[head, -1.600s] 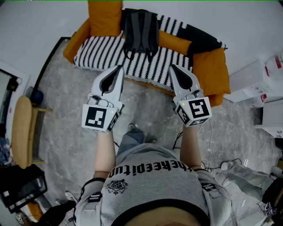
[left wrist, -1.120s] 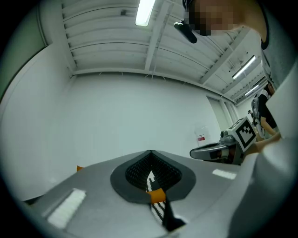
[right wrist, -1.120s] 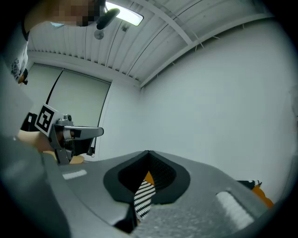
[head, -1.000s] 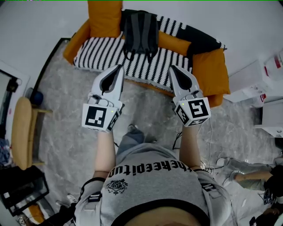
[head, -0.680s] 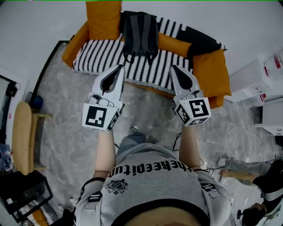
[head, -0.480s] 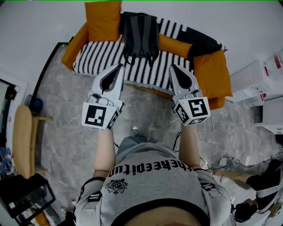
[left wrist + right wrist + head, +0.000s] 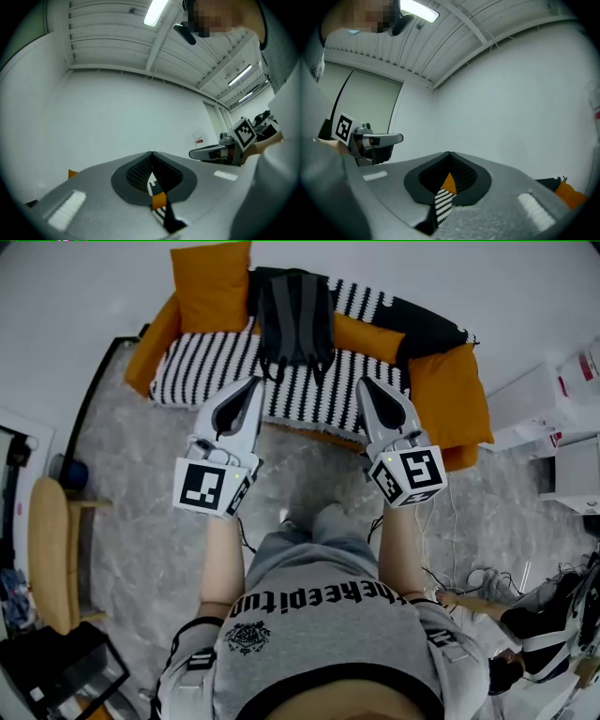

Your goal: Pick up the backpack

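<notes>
A dark grey backpack (image 7: pixel 292 320) lies straps-up on the back of a black-and-white striped sofa (image 7: pixel 206 357) with orange cushions (image 7: pixel 208 282), at the top of the head view. My left gripper (image 7: pixel 251 382) and right gripper (image 7: pixel 364 382) are held side by side in front of the sofa's near edge, short of the backpack and apart from it. Both are shut with nothing in them. In the left gripper view the jaws (image 7: pixel 151 153) meet at the tip and the right gripper (image 7: pixel 220 152) shows at the side. The right gripper view has its jaws (image 7: pixel 449 153) meeting too.
A wooden chair (image 7: pixel 47 549) stands at the left and white boxes (image 7: pixel 553 399) at the right. Cables (image 7: pixel 450 521) trail over the grey marble floor. Another person's shoe (image 7: pixel 544 624) is at the bottom right. A black case (image 7: pixel 66 681) sits at the bottom left.
The person has stepped toward the sofa, both grippers moving with them and staying shut. Another person's shoe has come into view at the bottom right.
</notes>
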